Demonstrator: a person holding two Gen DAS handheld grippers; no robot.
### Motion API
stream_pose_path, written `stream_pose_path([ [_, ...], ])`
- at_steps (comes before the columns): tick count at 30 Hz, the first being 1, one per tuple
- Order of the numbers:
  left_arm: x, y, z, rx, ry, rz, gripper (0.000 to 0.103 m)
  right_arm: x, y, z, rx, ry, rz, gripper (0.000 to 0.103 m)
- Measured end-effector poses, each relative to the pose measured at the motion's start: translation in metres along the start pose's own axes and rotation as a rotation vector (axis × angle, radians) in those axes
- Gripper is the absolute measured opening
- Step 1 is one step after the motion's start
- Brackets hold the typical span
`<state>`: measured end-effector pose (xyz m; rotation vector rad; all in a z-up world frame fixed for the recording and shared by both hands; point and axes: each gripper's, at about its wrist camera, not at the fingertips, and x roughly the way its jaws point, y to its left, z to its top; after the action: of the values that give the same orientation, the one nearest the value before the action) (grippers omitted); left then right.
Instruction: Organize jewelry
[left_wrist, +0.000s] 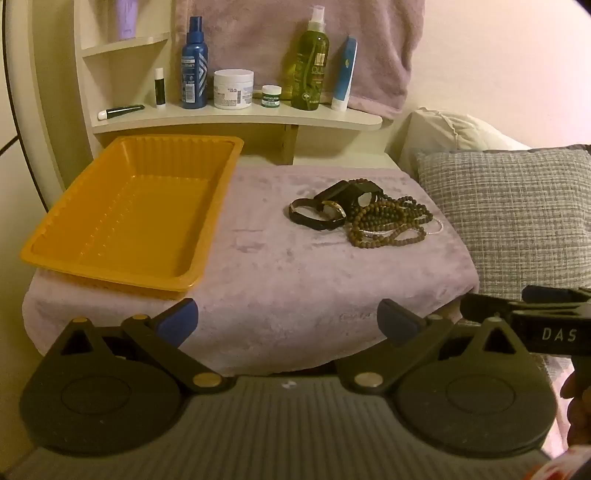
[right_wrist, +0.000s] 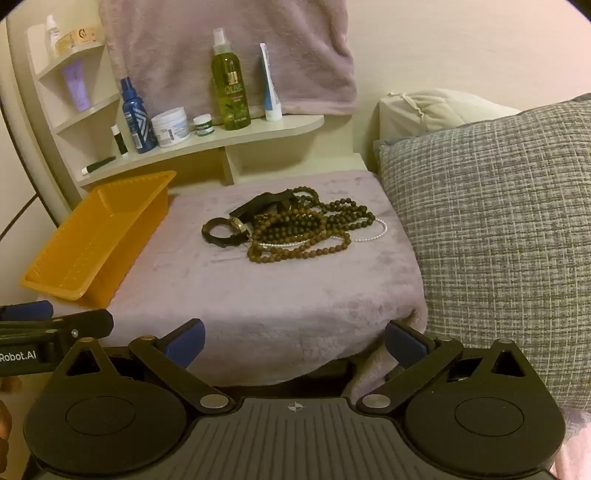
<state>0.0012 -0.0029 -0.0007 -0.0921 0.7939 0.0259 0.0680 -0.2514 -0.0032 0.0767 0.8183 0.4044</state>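
A heap of jewelry lies on a lilac towel (left_wrist: 280, 266) (right_wrist: 258, 295): brown bead necklaces (left_wrist: 388, 221) (right_wrist: 306, 232), a thin pearl strand (right_wrist: 373, 232), a black watch (left_wrist: 321, 214) (right_wrist: 225, 230) and a black band (left_wrist: 347, 192) (right_wrist: 266, 203). An orange tray (left_wrist: 74, 243) (right_wrist: 55, 284) with nothing in it sits to the left of the heap. My left gripper (left_wrist: 288, 325) hovers open at the towel's near edge, nothing between its blue pads. My right gripper (right_wrist: 293, 341) is likewise open and holds nothing, short of the heap.
A curved shelf (left_wrist: 332, 120) (right_wrist: 288, 123) behind the towel carries bottles, jars and tubes. A grey woven pillow (left_wrist: 517, 214) (right_wrist: 498, 240) crowds the right side. The right gripper's body (left_wrist: 535, 325) shows at the left wrist view's right edge.
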Motion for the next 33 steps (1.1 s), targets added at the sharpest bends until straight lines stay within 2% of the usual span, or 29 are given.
stream_pose_path([
  [7,0.002,-0.009,0.005,-0.002,-0.004,-0.010,0.102,-0.001,0.002,-0.001,-0.001,-0.003,-0.004,0.103],
  [13,-0.001,0.002,0.001,-0.022,-0.017,-0.027,0.102,-0.002,0.000,-0.002,0.003,0.000,-0.006,0.103],
  [33,0.001,0.000,0.000,-0.022,-0.016,-0.036,0.102,-0.002,0.003,-0.002,0.004,-0.005,-0.018,0.103],
])
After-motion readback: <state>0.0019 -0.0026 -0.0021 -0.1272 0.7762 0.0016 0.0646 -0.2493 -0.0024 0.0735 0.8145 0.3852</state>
